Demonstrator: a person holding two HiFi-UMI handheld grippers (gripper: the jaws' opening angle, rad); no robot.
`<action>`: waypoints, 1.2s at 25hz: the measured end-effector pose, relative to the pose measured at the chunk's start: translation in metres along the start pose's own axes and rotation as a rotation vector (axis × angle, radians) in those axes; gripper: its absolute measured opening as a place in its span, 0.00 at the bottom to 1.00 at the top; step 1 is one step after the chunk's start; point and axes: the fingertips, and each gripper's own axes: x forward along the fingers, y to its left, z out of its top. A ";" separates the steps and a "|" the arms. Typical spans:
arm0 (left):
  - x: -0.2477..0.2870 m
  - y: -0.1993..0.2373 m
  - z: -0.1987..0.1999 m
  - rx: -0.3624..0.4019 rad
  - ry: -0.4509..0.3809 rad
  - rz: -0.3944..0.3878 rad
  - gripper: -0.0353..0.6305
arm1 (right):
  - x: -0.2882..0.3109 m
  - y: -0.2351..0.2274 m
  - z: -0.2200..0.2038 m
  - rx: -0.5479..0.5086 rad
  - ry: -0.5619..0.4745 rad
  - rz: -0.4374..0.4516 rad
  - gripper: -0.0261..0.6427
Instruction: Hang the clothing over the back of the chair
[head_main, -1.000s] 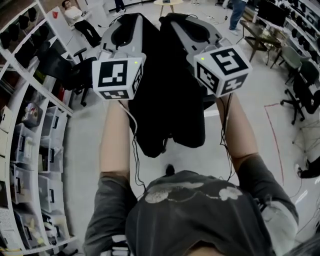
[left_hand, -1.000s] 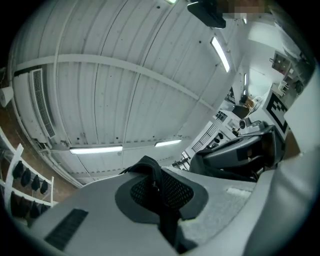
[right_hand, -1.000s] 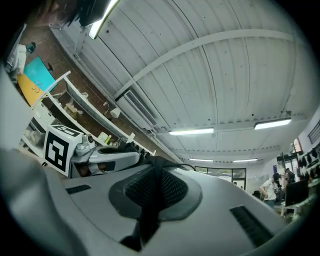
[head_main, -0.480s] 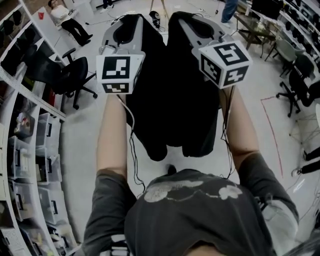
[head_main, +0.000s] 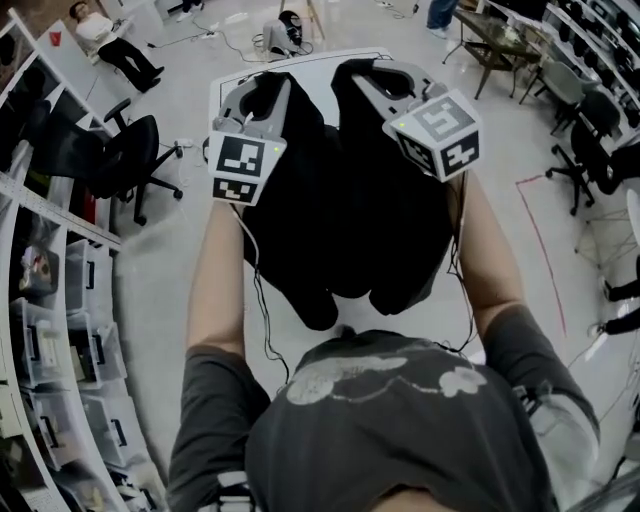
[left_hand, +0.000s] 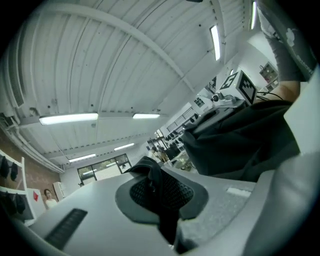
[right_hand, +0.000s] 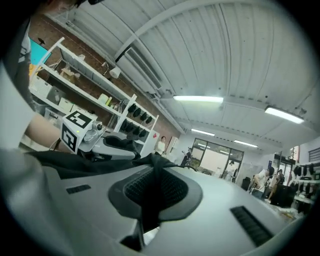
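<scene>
A black garment (head_main: 345, 215) hangs in front of me, held up by its top edge between both grippers. My left gripper (head_main: 266, 88) is shut on the cloth's left part, and a fold of black fabric (left_hand: 159, 192) is pinched between its pads. My right gripper (head_main: 366, 76) is shut on the right part, with cloth (right_hand: 151, 192) also clamped between its pads. Both point level and away from me, side by side. In the left gripper view the right gripper (left_hand: 235, 90) shows with the garment (left_hand: 240, 140) draped below it. A black office chair (head_main: 130, 150) stands on the floor at the left.
A white flat surface (head_main: 315, 62) lies beyond and below the grippers. Shelving with bins (head_main: 45, 290) runs along the left. More black chairs (head_main: 600, 150) and a table (head_main: 495, 40) stand at the right. A person (head_main: 105, 40) reclines at the top left.
Both grippers have sunk and moved forward with the garment still clamped. The white surface has come into view under them, and the black office chair has shifted in the picture.
</scene>
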 end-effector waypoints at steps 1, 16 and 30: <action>0.004 -0.006 -0.013 -0.002 0.025 -0.038 0.06 | 0.005 0.004 -0.015 -0.014 0.050 0.032 0.05; 0.019 -0.080 -0.094 -0.176 0.209 -0.519 0.13 | -0.001 0.033 -0.133 -0.064 0.494 0.459 0.19; -0.032 -0.100 -0.126 -0.257 0.624 -0.787 0.44 | -0.056 0.031 -0.170 -0.076 0.764 0.612 0.30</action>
